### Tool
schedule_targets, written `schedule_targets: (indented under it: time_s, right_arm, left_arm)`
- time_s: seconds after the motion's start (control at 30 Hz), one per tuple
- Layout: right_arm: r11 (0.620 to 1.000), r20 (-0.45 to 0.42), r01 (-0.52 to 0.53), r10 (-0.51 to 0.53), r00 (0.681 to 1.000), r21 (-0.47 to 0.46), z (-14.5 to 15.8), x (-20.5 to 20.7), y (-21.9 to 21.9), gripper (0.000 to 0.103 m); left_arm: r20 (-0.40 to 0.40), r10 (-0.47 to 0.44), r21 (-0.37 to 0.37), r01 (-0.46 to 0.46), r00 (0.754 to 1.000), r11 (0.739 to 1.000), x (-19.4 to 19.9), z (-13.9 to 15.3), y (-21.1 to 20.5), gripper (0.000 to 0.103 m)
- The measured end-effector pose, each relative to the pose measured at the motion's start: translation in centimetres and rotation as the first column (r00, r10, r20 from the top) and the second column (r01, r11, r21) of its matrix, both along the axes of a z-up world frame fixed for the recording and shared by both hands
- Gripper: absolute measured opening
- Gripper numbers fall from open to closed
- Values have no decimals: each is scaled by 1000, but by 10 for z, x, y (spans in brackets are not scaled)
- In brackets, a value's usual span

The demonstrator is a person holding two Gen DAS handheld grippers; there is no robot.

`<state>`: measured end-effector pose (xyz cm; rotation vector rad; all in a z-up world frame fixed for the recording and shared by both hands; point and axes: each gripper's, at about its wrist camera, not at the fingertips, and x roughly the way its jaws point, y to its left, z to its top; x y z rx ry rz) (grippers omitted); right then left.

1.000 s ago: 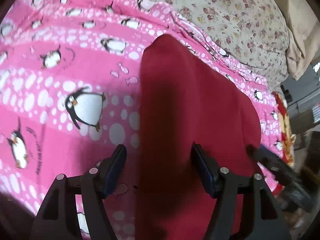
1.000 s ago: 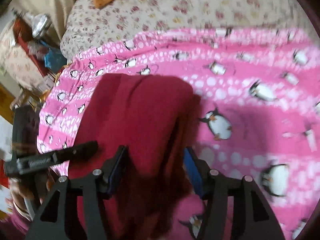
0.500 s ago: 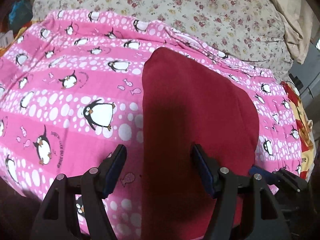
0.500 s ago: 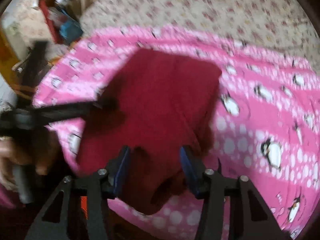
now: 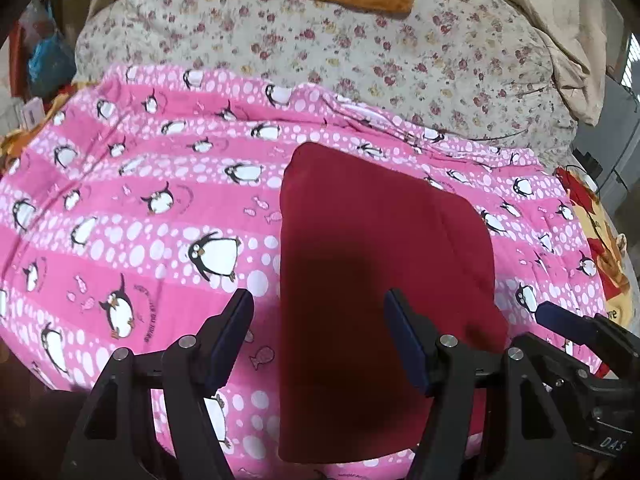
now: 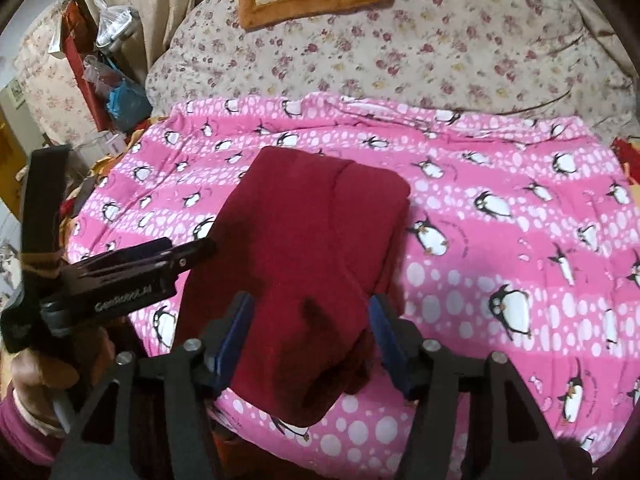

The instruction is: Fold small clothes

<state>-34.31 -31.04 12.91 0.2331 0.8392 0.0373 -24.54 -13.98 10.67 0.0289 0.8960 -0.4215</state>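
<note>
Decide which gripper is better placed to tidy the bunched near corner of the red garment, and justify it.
Right, probably. The right gripper is open, with the garment's bunched corner between its fingers. The left gripper straddles the flat left edge over the blanket, further from the bunching.

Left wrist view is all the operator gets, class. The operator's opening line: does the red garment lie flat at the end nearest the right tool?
Observer: No. The red garment bunches into a lump at its near end, inside the right tool, whose jaws have just been opening.
Operator: What is holding the left tool?
Observer: A hand in a pink sleeve grips the handle of the left tool, beside the garment's left edge.
</note>
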Motion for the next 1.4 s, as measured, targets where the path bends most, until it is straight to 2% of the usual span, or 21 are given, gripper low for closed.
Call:
schedule_targets:
  time_s: [0.33,1.4]
  right_arm:
    - [998,-2,59,-59,998,31,4,2,-4,79]
    - [999,-33,54,-54,998,6,-3,16,4,79]
  left_arm:
    - [50,16,9,-17,999,1000,-8,11,3,47]
    - [38,32,20,-33,999,999,-1,2,3,47]
